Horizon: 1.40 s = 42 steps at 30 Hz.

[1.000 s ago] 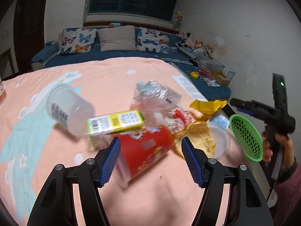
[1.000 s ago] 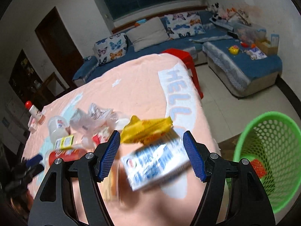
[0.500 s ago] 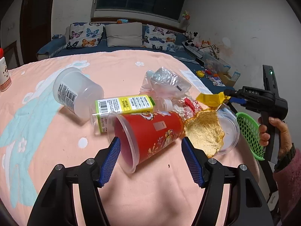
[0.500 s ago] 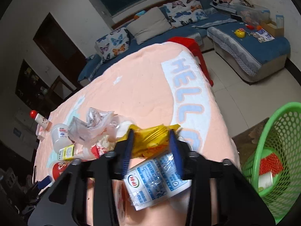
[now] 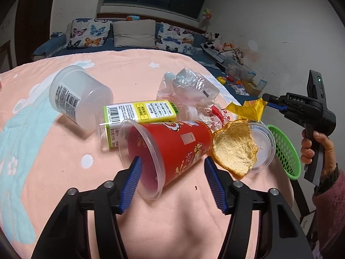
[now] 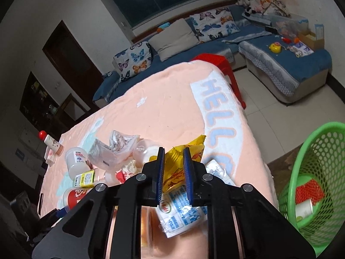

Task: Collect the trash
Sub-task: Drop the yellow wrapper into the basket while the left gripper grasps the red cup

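My left claw [image 5: 171, 178] was closing astride the red cup [image 5: 170, 146], lying mouth-first toward me, while my right claw [image 6: 173, 173] was pinching shut on the yellow wrapper [image 6: 183, 161].

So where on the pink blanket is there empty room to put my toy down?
Free: the far blanket between the clear tub and the sofa, and the near strip beside the left gripper. The HELLO patch is bare too. Crowded: the middle, where red cup, yellow-green carton, crumpled bags and orange peel pile together.
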### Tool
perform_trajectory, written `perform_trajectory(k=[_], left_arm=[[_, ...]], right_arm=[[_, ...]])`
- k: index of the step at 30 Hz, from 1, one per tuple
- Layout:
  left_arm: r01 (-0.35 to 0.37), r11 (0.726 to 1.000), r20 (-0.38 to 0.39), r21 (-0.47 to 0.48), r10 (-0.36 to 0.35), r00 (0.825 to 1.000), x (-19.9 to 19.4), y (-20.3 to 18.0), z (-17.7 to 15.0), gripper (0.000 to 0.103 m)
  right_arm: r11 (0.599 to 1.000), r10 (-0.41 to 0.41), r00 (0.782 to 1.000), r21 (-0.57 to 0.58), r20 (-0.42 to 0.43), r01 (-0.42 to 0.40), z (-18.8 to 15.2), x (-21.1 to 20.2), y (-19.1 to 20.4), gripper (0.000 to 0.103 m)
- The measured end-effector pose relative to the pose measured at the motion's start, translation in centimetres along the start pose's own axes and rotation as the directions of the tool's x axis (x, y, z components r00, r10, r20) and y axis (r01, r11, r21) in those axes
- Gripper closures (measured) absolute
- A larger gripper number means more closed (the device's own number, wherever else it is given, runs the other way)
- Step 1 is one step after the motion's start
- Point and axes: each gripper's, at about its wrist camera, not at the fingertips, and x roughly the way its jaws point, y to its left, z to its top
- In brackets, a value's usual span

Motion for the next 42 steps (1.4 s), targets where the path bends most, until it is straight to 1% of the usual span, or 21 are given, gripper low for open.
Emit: perform_trajectory(k=[3,7,9,10,12,16,20,21,22,23,26,28,30,32,35,37,40,41,42], left_arm=[[0.028,0.999,0.001,-0.015,-0.028,1.0,0.3,0.4,0.3,0.054],[0.045,0.999,-0.004,-0.023,-0.045,0.999,0.9,0.6,0.4,0.057],[0.062,0.998,-0.012,-0.03,-0.063,0.998,1.2,0.8,0.4,0.066],[0.064,0.997,-0.016,-0.03,-0.065,0.998,1.3,0.8,0.4,0.068],[0.069,0.997,-0.019,-0.025,-0.069,0.997,1.4,0.7,0.3,0.078],[0.1,0.995,-0.011,-0.012,-0.1,0.995,1.0,0.4,0.3,0.085],[0.127,0.992,-0.004,0.024,-0.127,0.992,0.0,-0.8,0.2,0.098],[0.119,0.992,0.0,0.039,-0.119,0.993,-0.4,-1.1,0.2,0.098],[0.106,0.993,0.004,0.053,-0.107,0.994,-0.7,-1.4,0.2,0.098],[0.112,0.992,0.005,0.057,-0.112,0.994,-1.2,-1.5,0.1,0.098],[0.111,0.992,-0.002,0.056,-0.111,0.994,-2.2,-1.4,-0.1,0.098],[0.124,0.991,-0.004,0.05,-0.124,0.992,-2.9,-1.4,0.0,0.098],[0.117,0.991,0.012,0.067,-0.118,0.993,-4.0,-1.7,0.3,0.098],[0.127,0.989,0.033,0.08,-0.13,0.991,-5.2,-2.3,0.7,0.098],[0.136,0.985,0.061,0.105,-0.143,0.988,-6.4,-3.5,1.3,0.098],[0.159,0.98,0.073,0.121,-0.169,0.983,-7.0,-4.3,1.7,0.098],[0.207,0.965,0.084,0.159,-0.222,0.971,-7.4,-6.5,2.6,0.098],[0.223,0.958,0.084,0.179,-0.241,0.967,-7.3,-7.6,3.0,0.098],[0.239,0.952,0.078,0.193,-0.258,0.963,-7.1,-8.6,3.3,0.098]], right_arm=[[1.0,-0.002,1.0,-0.016,0.021,0.002,0.1,-0.8,0.8,0.085],[0.999,0.015,0.999,-0.04,0.035,-0.014,0.3,-2.0,1.4,0.085],[0.998,0.027,0.999,-0.052,0.045,-0.025,0.5,-2.8,1.7,0.085],[0.998,0.03,0.998,-0.056,0.052,-0.027,0.5,-3.2,1.8,0.085],[0.997,0.036,0.997,-0.065,0.064,-0.032,0.7,-3.9,2.0,0.086],[0.997,0.036,0.996,-0.067,0.085,-0.03,0.6,-5.6,1.8,0.086],[0.999,0.017,0.992,-0.052,0.126,-0.01,-0.1,-8.1,0.4,0.086],[0.999,0.009,0.991,-0.048,0.135,-0.002,-0.4,-8.7,0.0,0.086],[0.999,-0.008,0.989,-0.039,0.146,0.014,-0.6,-9.4,-0.6,0.086],[0.999,-0.024,0.988,-0.032,0.155,0.029,-0.8,-10.0,-1.2,0.086],[0.995,-0.099,0.979,-0.007,0.18,0.102,-1.6,-12.1,-3.8,0.086],[0.987,-0.159,0.971,0.017,0.18,0.159,-2.2,-13.0,-5.9,0.086],[0.975,-0.222,0.96,0.052,0.172,0.216,-3.0,-13.4,-8.1,0.086],[0.955,-0.296,0.942,0.073,0.161,0.287,-3.8,-13.5,-10.3,0.086],[0.937,-0.343,0.932,0.112,0.122,0.33,-5.1,-12.8,-13.0,0.086],[0.916,-0.392,0.916,0.124,0.084,0.38,-6.0,-11.9,-14.9,0.086],[0.904,-0.407,0.912,0.16,0.042,0.396,-7.0,-10.8,-17.2,0.085],[0.905,-0.4,0.916,0.17,0.033,0.39,-7.2,-10.6,-17.7,0.085],[0.902,-0.403,0.915,0.185,0.03,0.391,-7.6,-10.6,-18.4,0.082]])
